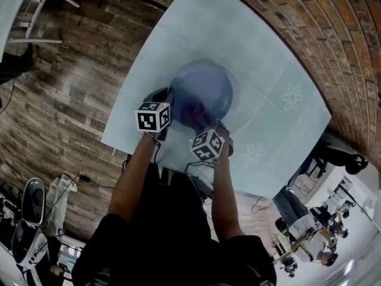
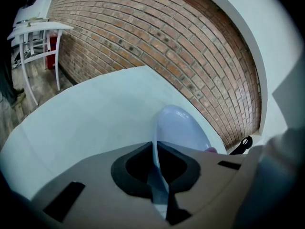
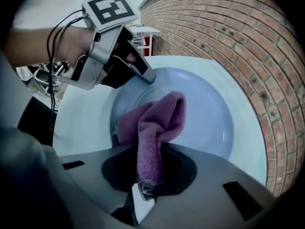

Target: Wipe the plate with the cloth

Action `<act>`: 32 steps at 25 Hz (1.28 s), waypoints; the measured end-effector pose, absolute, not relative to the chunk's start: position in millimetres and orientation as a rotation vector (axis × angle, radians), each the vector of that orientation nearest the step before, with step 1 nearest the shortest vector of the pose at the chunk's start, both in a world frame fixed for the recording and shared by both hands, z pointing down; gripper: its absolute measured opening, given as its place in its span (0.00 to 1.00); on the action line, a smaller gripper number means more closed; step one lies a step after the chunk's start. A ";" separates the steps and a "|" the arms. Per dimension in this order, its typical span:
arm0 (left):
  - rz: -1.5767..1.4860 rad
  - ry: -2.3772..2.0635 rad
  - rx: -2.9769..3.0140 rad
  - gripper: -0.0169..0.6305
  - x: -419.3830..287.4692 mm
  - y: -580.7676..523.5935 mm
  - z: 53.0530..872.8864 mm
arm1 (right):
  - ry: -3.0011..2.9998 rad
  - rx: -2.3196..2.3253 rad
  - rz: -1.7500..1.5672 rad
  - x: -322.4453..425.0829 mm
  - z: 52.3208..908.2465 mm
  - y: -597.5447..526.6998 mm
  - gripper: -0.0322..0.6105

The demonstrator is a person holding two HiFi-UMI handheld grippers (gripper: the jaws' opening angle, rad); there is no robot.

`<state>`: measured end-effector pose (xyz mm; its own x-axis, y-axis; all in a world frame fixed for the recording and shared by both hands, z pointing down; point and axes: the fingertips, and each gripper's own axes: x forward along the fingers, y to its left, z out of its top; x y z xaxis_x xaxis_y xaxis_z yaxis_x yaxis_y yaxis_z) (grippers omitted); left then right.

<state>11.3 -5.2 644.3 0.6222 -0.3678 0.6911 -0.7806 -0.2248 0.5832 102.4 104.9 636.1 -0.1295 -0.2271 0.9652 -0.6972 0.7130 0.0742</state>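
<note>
**Plate pinned, cloth on it**

The pale blue plate (image 3: pixel 209 123) sits about mid-table, on the side nearer the person. I can't tell whether it lies flat or has one edge lifted. The purple cloth (image 3: pixel 157 123) is bunched up and lies on the inside of the plate, toward its near side.

The right gripper (image 3: pixel 147 175) points steeply down, with its jaws clamped tight on a fold of that cloth. The left gripper (image 3: pixel 148 78) comes in from the other side, jaws pinched together on the plate's rim.

Under it all is a table (image 1: pixel 280 52) with a light cover with faint flower prints. There's a brick wall (image 2: pixel 167 37) behind and a wooden floor (image 1: pixel 77 70) beside it.
</note>
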 end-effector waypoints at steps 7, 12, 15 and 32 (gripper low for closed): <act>0.507 -0.914 1.828 0.09 10.5 -5.6 645.1 | -1.731 0.687 0.450 80.5 637.4 101.7 0.16; 0.506 -0.904 1.826 0.09 9.8 -5.0 644.5 | -1.748 0.663 0.416 61.7 639.1 97.3 0.16; 0.506 -0.898 1.821 0.09 10.4 -4.6 644.8 | -1.776 0.662 0.403 52.5 639.3 90.0 0.16; 0.497 -0.883 1.811 0.09 11.2 -4.8 645.3 | -1.829 0.667 0.398 35.1 640.7 58.6 0.16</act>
<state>11.2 -4.8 645.3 0.6463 -0.3411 0.6826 -0.7606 -0.2150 0.6126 35.1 58.6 640.7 -0.2462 -0.2508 0.9362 -0.6175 0.7851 0.0480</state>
